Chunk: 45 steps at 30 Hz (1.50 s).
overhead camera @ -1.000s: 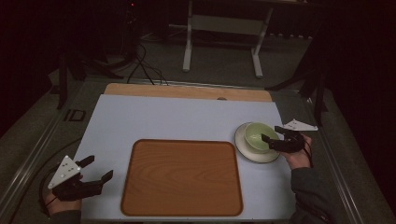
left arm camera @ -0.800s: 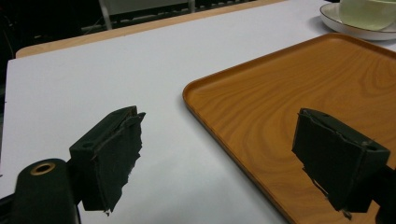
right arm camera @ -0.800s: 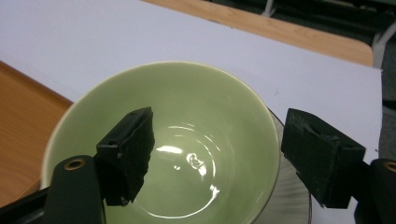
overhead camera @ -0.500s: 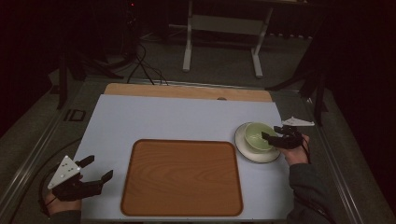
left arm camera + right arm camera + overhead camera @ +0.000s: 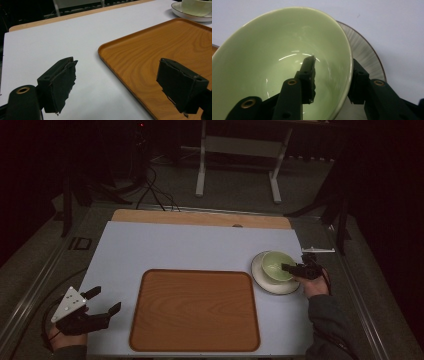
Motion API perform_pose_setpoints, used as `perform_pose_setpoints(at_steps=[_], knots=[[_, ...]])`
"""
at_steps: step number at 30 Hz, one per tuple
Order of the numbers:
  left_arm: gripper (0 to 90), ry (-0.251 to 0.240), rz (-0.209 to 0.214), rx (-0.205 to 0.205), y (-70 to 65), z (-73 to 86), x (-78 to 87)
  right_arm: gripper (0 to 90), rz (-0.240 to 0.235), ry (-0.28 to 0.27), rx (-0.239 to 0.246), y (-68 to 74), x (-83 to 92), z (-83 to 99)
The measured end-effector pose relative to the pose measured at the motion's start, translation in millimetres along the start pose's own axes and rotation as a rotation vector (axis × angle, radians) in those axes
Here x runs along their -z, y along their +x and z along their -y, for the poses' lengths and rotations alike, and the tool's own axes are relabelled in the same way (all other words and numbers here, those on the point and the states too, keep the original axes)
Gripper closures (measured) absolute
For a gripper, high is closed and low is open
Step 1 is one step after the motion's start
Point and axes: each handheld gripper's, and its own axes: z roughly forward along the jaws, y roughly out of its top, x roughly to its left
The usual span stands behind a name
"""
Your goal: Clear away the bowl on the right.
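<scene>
**Right jaws straddling the bowl's rim**

I am holding my right gripper [image 5: 292, 268] at the near right edge of the green bowl [image 5: 276, 265], which is sitting on the white plate [image 5: 265, 282] at the right side of the table [image 5: 190, 247], just beside the wooden tray [image 5: 195, 310]. In the right gripper view one of my fingers [image 5: 308, 75] is hanging inside the bowl [image 5: 274, 65], against its glossy inner wall, while the other is sitting outside, below the rim and above the plate [image 5: 368, 58]. The bowl's wall is running between them. My jaws have just been closing around that wall; I cannot tell whether the pads are pressing on it already.

My left gripper [image 5: 97, 302] is hovering at the table's near left corner, well apart from the bowl, its jaws spread wide with nothing between them, the tray's [image 5: 160, 50] left edge lying under them.
</scene>
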Motion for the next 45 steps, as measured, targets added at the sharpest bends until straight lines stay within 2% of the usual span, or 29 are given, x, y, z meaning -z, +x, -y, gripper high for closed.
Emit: perform_pose_setpoints(at_steps=[4, 5, 6, 11, 14, 18, 32, 45], knots=[[15.2, -0.001, -0.001, 0.000, -0.1, -0.1, 0.1, 64.4, -0.015, 0.019, -0.018, -1.8, -0.8, -0.3], [15.2, -0.002, -0.002, 0.001, 0.0, -0.1, 0.4, 65.6, -0.020, 0.030, -0.024, -2.3, -1.2, -0.8], [15.3, -0.003, -0.003, 0.002, 0.2, 0.0, 0.5, 70.7, -0.019, 0.064, -0.034, -2.6, -1.5, -2.6], [15.2, -0.003, -0.004, 0.000, 0.1, -0.1, 0.5, 75.6, -0.038, 0.097, -0.050, -2.9, -2.1, -3.7], [15.2, -0.003, -0.005, 0.001, 0.2, -0.1, 0.6, 78.2, -0.032, 0.113, -0.050, -0.7, -2.2, -5.4], [15.3, -0.005, -0.008, 0.004, 0.3, 0.0, 1.0, 82.5, -0.010, 0.108, -0.059, 1.1, -1.9, -6.2], [15.3, -0.007, -0.015, 0.008, 1.0, 0.3, 1.1, 82.6, -0.034, 0.089, -0.044, 6.4, 4.3, -6.7], [15.3, -0.009, -0.019, 0.008, 1.1, 0.4, 1.6, 82.5, -0.014, 0.058, -0.037, 12.4, 10.5, -5.0]])
